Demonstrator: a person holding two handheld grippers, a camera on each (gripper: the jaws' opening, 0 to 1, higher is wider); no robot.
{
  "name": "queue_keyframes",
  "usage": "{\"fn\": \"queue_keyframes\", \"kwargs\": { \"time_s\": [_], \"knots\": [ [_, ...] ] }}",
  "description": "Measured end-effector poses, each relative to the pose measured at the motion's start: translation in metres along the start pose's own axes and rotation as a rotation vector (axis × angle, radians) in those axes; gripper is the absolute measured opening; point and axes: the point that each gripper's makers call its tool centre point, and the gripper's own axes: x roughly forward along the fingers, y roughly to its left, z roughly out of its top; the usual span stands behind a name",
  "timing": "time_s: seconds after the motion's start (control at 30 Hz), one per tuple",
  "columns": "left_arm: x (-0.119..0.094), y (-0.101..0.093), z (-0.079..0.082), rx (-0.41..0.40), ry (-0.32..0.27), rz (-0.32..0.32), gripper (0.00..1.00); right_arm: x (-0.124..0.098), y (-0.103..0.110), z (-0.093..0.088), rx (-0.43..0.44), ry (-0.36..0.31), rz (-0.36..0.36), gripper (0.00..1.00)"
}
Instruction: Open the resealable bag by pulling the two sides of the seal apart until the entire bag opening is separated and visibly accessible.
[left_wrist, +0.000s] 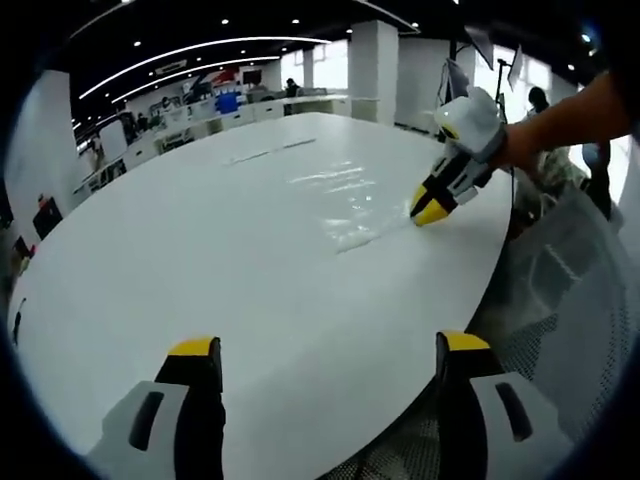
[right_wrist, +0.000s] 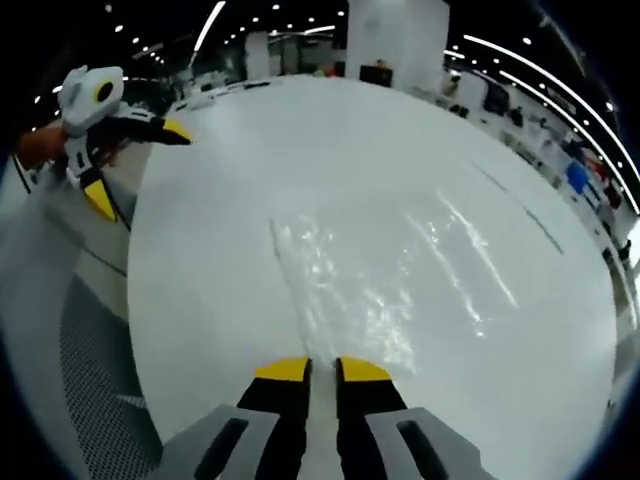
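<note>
A clear resealable bag (left_wrist: 345, 190) lies flat on the white table (left_wrist: 200, 260), its plastic glinting. In the left gripper view my right gripper (left_wrist: 430, 212) comes in from the right, held by a hand, with its yellow tips together on the bag's near edge. In the right gripper view the bag (right_wrist: 390, 290) stretches away from my right gripper (right_wrist: 322, 370), whose jaws stand close with a strip of plastic between them. My left gripper (left_wrist: 328, 345) hovers wide open over the table's near edge, apart from the bag. It also appears as the left gripper (right_wrist: 140, 168) at upper left, jaws spread.
A grey mesh chair (left_wrist: 565, 300) stands against the table's rounded edge, beside the right hand; the same chair (right_wrist: 90, 350) is at the left. A thin clear strip (left_wrist: 270, 152) lies farther back on the table. Office desks and pillars fill the background.
</note>
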Motion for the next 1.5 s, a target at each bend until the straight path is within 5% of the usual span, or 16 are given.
{"fn": "queue_keyframes", "kwargs": {
  "time_s": [0.13,0.23,0.33,0.6,1.13,1.5],
  "knots": [
    [-0.002,0.003,0.002,0.003,0.001,0.0,0.85,0.001,0.001,0.001,-0.002,0.007,0.014,0.03],
    [-0.004,0.004,0.006,0.005,-0.005,-0.003,0.84,0.001,0.005,0.001,-0.091,0.03,0.028,0.02],
    [-0.003,0.008,0.005,0.089,0.016,-0.004,0.84,0.002,0.006,0.003,-0.07,0.026,0.03,0.0],
    [-0.006,0.014,0.01,0.068,0.006,-0.004,0.82,-0.002,0.026,0.011,-0.192,0.015,0.085,0.0],
    [-0.001,0.005,0.013,0.152,0.025,-0.054,0.77,-0.028,0.062,0.033,-0.328,-0.019,0.206,0.0],
    [0.003,-0.012,0.033,0.291,-0.005,-0.131,0.7,-0.041,0.073,0.041,-0.493,-0.048,0.244,0.0]
  ]
}}
